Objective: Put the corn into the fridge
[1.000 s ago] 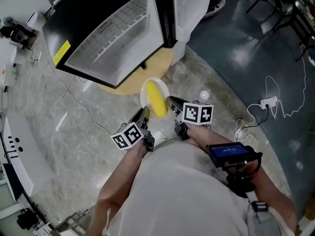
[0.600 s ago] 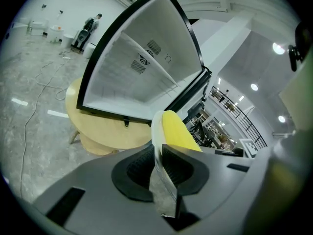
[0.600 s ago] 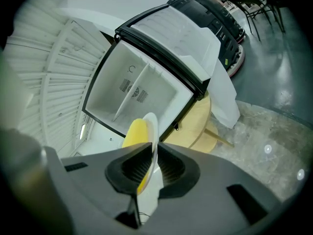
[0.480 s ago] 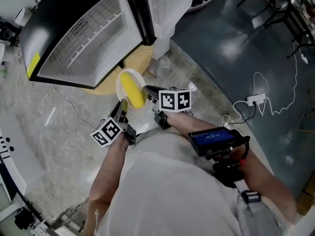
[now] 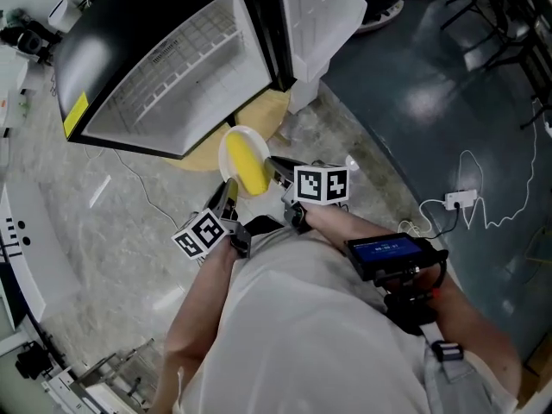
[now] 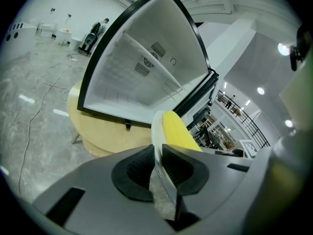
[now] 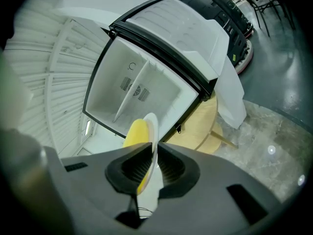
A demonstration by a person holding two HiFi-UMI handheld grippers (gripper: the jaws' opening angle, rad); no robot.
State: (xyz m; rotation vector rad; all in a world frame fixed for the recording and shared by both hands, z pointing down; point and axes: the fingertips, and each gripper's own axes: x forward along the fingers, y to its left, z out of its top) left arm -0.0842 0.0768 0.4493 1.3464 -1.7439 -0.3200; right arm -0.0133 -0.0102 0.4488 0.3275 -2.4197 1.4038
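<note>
- Two grips on one white plate (image 5: pixel 226 155): left gripper (image 5: pixel 227 195) and right gripper (image 5: pixel 278 167) each pinch its rim.
- Corn (image 5: pixel 250 165) lies on it.
- Fridge (image 5: pixel 172 67) stands open nearby.

place: test lab | cues: concrete floor (image 5: pixel 112 240), loose cables (image 5: pixel 455 200), equipment stands (image 5: pixel 498 26)

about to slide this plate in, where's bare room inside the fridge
The fridge interior looks bare: nothing visible on the wire shelf or in the white compartments either side of it. The open door borders one side. Crowded only at the plate, where left tongs and right tongs clamp its rim beside the corn.
</note>
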